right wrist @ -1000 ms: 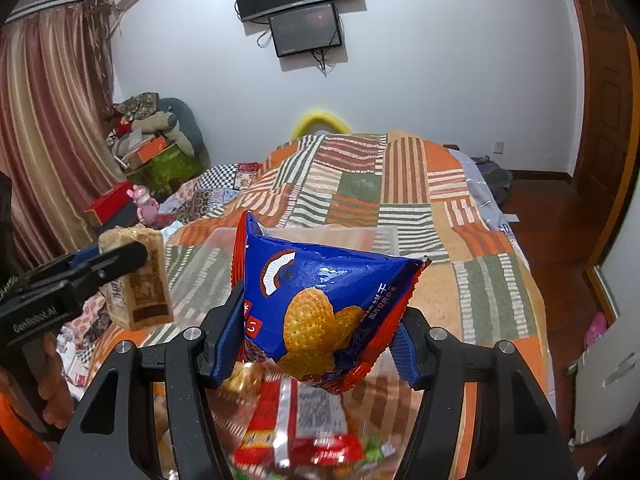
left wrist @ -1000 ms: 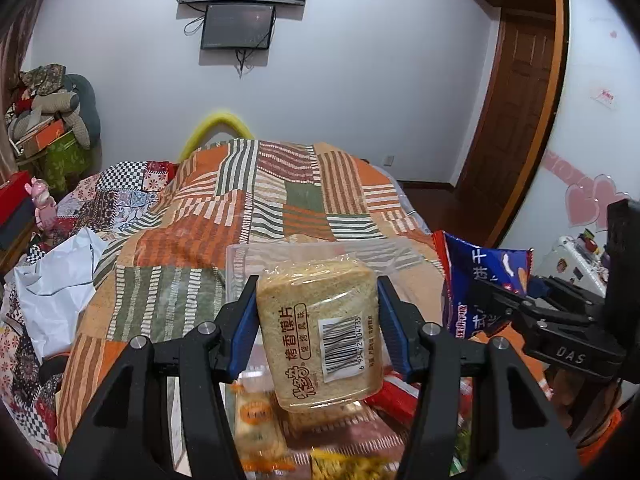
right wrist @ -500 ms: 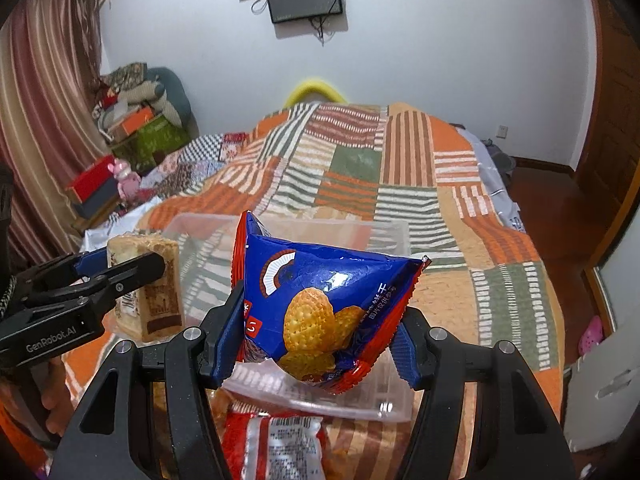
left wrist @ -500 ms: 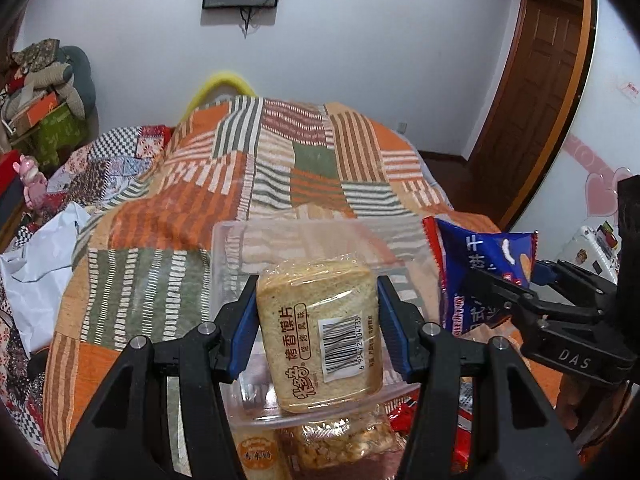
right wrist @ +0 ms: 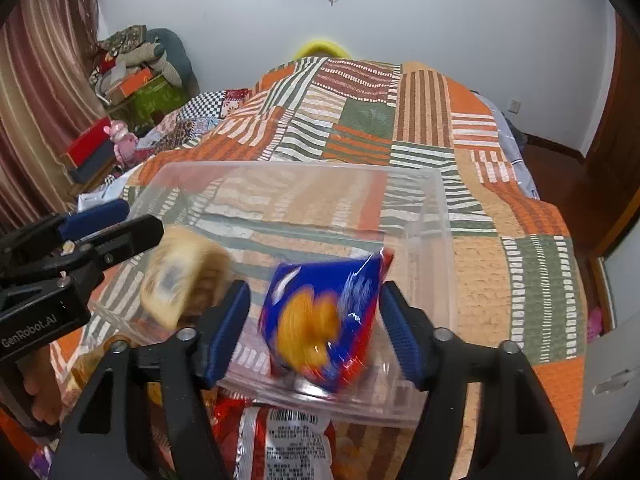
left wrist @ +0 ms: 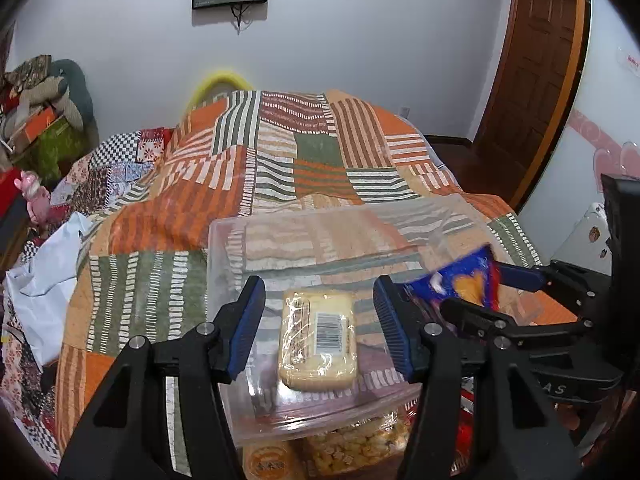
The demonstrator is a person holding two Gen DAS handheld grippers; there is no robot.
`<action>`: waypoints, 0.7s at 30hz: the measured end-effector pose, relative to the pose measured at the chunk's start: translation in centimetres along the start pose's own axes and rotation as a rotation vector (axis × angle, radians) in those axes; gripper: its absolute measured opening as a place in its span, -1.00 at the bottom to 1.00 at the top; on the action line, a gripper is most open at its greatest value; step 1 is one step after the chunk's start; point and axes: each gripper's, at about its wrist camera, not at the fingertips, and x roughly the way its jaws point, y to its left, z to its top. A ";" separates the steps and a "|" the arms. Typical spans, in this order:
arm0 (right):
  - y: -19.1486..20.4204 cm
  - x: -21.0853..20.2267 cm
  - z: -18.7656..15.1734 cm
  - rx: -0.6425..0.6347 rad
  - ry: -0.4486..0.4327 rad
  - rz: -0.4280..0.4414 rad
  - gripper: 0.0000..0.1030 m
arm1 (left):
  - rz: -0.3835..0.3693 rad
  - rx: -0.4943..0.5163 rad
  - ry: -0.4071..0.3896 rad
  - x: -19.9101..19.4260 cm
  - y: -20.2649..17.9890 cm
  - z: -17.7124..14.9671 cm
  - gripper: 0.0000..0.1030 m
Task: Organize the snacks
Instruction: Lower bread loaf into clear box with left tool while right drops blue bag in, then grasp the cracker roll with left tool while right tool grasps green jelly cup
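Both your grippers hang over the clear plastic bin point(left wrist: 436, 216) on the bed quilt point(left wrist: 168, 216), and both are letting go. Left gripper point(left wrist: 320, 320): jaws opening, pads clear of the beige cracker pack point(left wrist: 318, 346), which lies flat on the bin floor near the front wall, barcode side up. Right gripper point(right wrist: 314, 328): jaws opening too, and the blue biscuit bag point(right wrist: 324, 320) is between them but motion-blurred and looks free of the pads, dropping toward the bin floor right of the cracker pack.

Risks from here, as a judgement: the blue bag is puffy and light, so it could bounce or tip against the bin's right wall and end up propped there, not flat. The two grippers sit close together over the bin, so lifting out carelessly could knock one into the other or hook the front rim and drag the bin, which already rests partly on loose snack packs point(left wrist: 356, 448) just in front of it and may not sit level. A shove there could slide it off them.

Readable text: "GenRobot.AI" on the left gripper body point(right wrist: 32, 332) in the right wrist view, "AS" on the right gripper body point(left wrist: 556, 390) in the left wrist view. Barcode on the cracker pack, digits too small. Red-and-white pack point(right wrist: 288, 440) in front of the bin has a barcode and print, not legible
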 end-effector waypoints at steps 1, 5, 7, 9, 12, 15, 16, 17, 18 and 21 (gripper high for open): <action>-0.1 -0.4 0.1 -0.002 -0.007 -0.001 0.40 | -0.004 -0.002 0.001 -0.1 0.0 0.0 0.11; -0.1 -2.1 0.1 0.004 -0.043 0.000 0.51 | -0.016 -0.009 -0.007 -1.3 0.1 -0.1 0.11; 0.0 -3.1 0.1 0.009 -0.058 0.006 0.51 | -0.017 -0.010 -0.012 -1.8 0.2 -0.1 0.15; 0.0 -4.2 0.0 0.014 -0.075 0.009 0.51 | -0.016 -0.010 -0.017 -2.6 0.2 -0.4 0.18; 0.2 -5.9 -0.4 0.016 -0.103 0.007 0.51 | -0.013 -0.009 -0.024 -4.0 0.3 -0.8 0.19; 0.4 -7.5 -1.0 0.012 -0.123 0.006 0.51 | -0.016 -0.012 -0.029 -5.6 0.5 -1.4 0.30; 0.6 -7.9 -1.2 0.011 -0.129 0.003 0.52 | -0.015 -0.012 -0.033 -6.1 0.6 -1.6 0.32; 0.7 -8.3 -1.5 0.010 -0.134 0.002 0.53 | -0.012 -0.010 -0.037 -6.7 0.7 -1.8 0.33; 0.8 -8.8 -1.8 0.010 -0.139 0.001 0.54 | -0.008 -0.006 -0.040 -7.3 0.7 -2.1 0.34; 1.0 -9.7 -2.9 0.011 -0.148 -0.005 0.57 | -0.002 0.004 -0.046 -9.0 1.0 -2.9 0.45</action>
